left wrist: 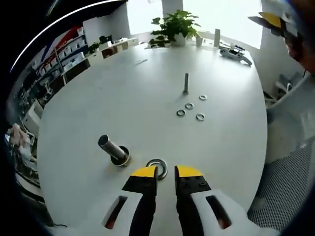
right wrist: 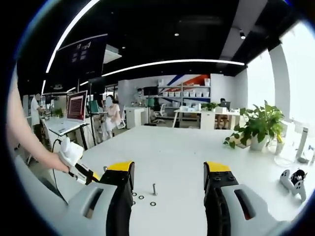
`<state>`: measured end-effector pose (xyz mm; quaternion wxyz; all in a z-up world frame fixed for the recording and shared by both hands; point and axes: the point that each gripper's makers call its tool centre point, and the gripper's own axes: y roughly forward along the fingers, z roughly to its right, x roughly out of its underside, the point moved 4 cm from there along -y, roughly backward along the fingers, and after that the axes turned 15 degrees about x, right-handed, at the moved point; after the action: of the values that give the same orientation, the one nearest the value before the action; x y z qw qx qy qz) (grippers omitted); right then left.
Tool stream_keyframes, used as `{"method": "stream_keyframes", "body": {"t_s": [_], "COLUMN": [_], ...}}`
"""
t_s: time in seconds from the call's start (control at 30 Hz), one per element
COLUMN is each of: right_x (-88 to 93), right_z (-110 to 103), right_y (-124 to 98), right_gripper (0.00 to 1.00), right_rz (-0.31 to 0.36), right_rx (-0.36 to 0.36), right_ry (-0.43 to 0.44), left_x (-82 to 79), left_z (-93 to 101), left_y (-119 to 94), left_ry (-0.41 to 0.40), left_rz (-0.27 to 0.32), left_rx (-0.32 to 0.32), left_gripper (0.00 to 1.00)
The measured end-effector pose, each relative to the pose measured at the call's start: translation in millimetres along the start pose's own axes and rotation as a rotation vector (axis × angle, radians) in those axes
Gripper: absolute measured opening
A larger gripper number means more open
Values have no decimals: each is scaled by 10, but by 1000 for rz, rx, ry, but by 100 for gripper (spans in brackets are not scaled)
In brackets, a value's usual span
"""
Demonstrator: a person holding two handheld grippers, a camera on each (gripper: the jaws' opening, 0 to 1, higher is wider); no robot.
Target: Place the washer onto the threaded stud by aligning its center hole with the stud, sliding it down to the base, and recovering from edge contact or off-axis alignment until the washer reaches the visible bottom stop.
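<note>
A short threaded stud (left wrist: pixel 109 146) leans on its dark round base (left wrist: pixel 120 156) at the near left of the white table (left wrist: pixel 123 88). One washer (left wrist: pixel 158 167) lies flat just ahead of my left gripper (left wrist: pixel 166 172), partly behind its left fingertip. The jaws stand a narrow gap apart with nothing between them. Farther off, a second stud (left wrist: pixel 186 83) stands upright with several loose washers (left wrist: pixel 189 106) near it. My right gripper (right wrist: pixel 169 169) hangs high over the table, wide open and empty. Between its jaws, far below, are the upright stud (right wrist: pixel 154 189) and the washers (right wrist: pixel 153 203).
A potted plant (left wrist: pixel 174 24) and a white controller (left wrist: pixel 236 53) sit at the table's far edge. A mesh chair (left wrist: pixel 283 187) stands to the right of the table. In the right gripper view a person's arm (right wrist: pixel 24 132) holds the left gripper (right wrist: pixel 74 157); desks and people fill the office behind.
</note>
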<state>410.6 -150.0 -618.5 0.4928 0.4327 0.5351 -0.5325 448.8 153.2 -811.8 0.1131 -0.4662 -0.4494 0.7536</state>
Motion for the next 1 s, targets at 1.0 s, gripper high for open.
{"method": "stream_keyframes", "body": {"t_s": [1.0], "right_x": [25], "right_z": [39], "right_y": [7], "right_gripper": [59], "right_rz": [-1], "right_rx": [4], "right_ry": [9], "left_x": [126], "left_z": [-46], "left_y": [215], "left_ry": [42], "left_rz": [-227], "left_rx": [60], "left_gripper": [9]}}
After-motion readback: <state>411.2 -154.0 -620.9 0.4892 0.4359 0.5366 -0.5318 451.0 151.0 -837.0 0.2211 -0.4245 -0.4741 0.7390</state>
